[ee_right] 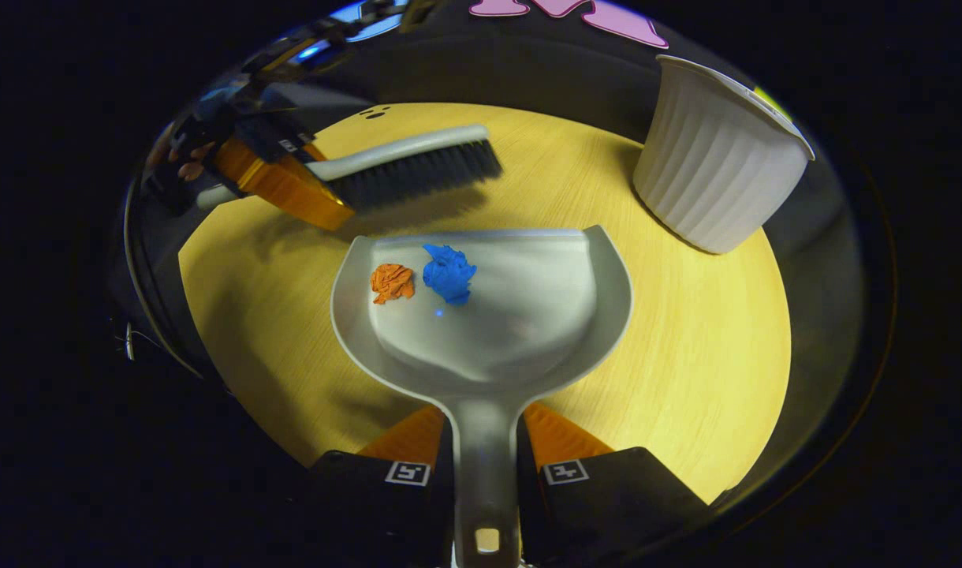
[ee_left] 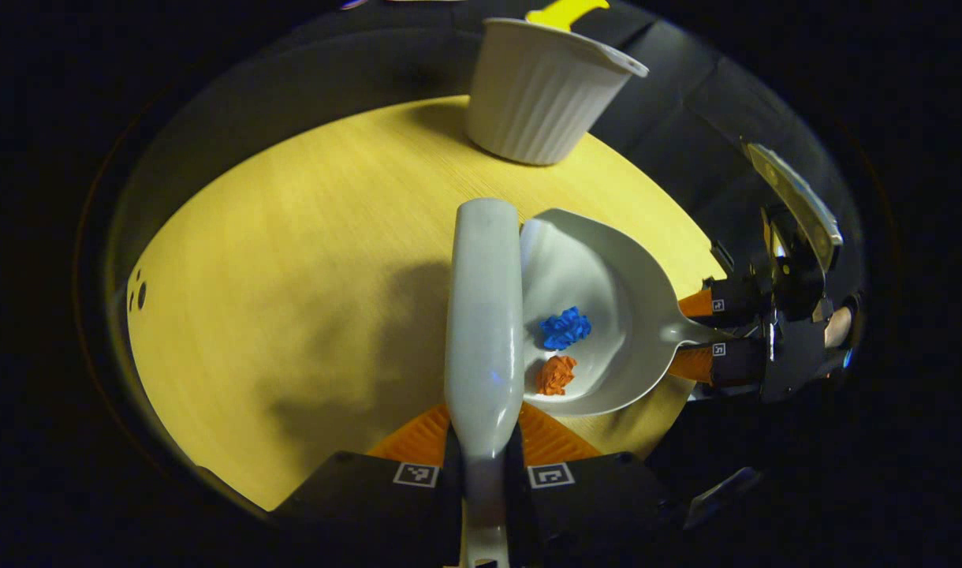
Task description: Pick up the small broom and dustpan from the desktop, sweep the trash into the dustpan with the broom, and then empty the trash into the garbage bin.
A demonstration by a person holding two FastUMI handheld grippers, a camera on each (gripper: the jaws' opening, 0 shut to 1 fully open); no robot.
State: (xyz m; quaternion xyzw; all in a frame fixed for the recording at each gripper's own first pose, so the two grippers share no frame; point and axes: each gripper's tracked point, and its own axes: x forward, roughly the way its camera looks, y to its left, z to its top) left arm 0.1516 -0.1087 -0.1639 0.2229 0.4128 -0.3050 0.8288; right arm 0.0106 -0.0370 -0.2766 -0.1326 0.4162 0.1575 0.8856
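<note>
Pinched by its handle in the right gripper [ee_right: 485, 473], the dustpan [ee_right: 520, 308] holds both scraps, its mouth toward the bin [ee_right: 714, 158] at upper right; the left gripper [ee_left: 485, 473] clamps the broom [ee_left: 481, 315].

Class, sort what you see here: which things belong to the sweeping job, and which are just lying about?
Belong to the job:
broom, in the left tongs
dustpan, in the right tongs
blue scrap and orange scrap, both in the dustpan
white ribbed bin

Just lying about:
nothing loose; only the yellow tabletop
</note>
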